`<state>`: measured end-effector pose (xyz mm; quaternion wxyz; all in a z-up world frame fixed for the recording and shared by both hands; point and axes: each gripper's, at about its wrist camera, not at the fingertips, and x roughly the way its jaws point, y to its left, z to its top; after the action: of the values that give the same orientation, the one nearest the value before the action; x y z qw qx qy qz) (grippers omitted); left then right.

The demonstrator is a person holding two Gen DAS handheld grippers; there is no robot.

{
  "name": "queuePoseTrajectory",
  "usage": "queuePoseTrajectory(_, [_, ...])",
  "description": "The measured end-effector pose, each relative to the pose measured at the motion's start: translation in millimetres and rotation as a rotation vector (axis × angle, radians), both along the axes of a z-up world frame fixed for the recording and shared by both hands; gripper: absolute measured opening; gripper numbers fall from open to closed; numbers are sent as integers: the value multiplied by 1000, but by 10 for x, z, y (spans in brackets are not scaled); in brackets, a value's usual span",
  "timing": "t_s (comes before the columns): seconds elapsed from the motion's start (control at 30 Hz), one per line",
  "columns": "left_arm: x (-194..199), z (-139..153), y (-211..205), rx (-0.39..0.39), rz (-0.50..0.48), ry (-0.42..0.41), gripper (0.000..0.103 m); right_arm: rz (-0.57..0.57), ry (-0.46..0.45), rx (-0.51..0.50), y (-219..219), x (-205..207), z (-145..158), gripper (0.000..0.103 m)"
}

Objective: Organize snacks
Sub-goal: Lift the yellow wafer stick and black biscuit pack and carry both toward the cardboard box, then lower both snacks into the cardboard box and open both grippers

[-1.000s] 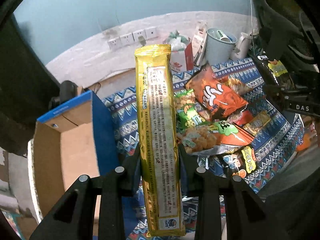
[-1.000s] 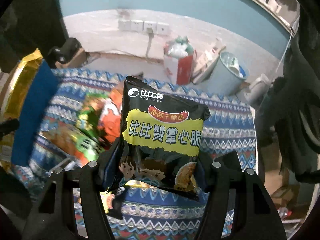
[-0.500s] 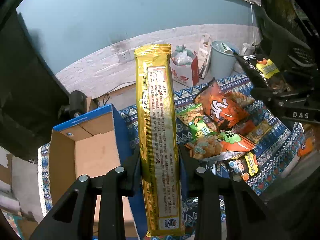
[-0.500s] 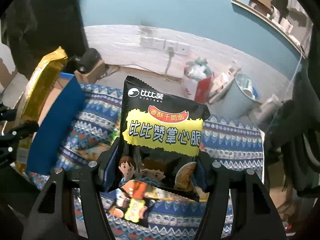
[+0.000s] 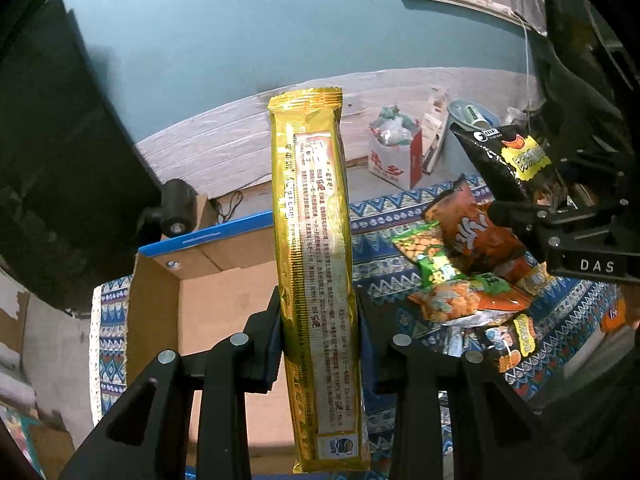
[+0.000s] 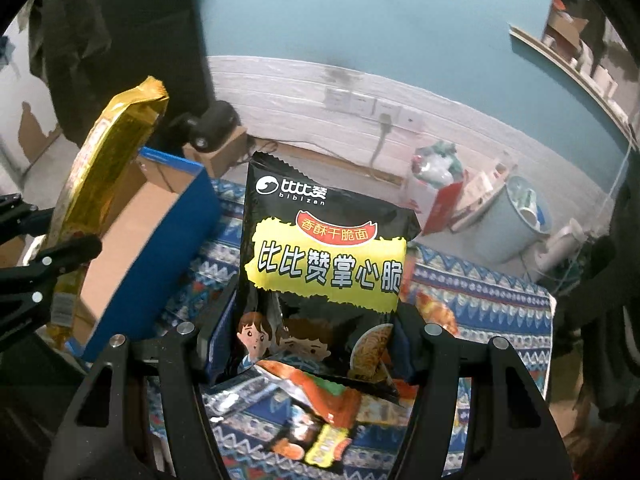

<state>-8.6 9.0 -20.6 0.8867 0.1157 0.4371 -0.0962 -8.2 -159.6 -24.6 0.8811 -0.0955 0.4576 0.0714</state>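
Observation:
My left gripper (image 5: 318, 320) is shut on a long gold snack packet (image 5: 314, 248) that stands upright between its pads, above the open cardboard box with blue sides (image 5: 224, 304). My right gripper (image 6: 316, 320) is shut on a black noodle-snack bag with a yellow label (image 6: 326, 264), held over the patterned cloth. From the right wrist view, the gold packet (image 6: 104, 184) and the left gripper (image 6: 44, 260) hang at the left over the box (image 6: 160, 248). In the left wrist view the black bag (image 5: 504, 156) and right gripper (image 5: 560, 232) show at the right.
A pile of orange, green and black snack bags (image 5: 460, 264) lies on the blue patterned cloth (image 5: 572, 320). Behind it stand a red-and-white bag (image 5: 396, 152), a pale bin (image 6: 516, 220) and a small black camera on a carton (image 6: 212, 128). Wall sockets (image 6: 372, 106) sit on the white panel.
Both grippers have risen and shifted toward the box with their packets still gripped. More of the box's inside shows now, and the snack pile sits farther right in the left wrist view.

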Motion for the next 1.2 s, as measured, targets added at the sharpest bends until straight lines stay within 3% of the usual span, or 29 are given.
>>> queuePoseTrajectory(0.9, [180, -405, 1238, -6, 233, 64, 32, 167, 70, 25, 1391, 475, -276, 63])
queuePoseTrajectory(1.2, [221, -584, 1507, -12, 284, 119, 33, 204, 142, 51, 1775, 612, -498, 64])
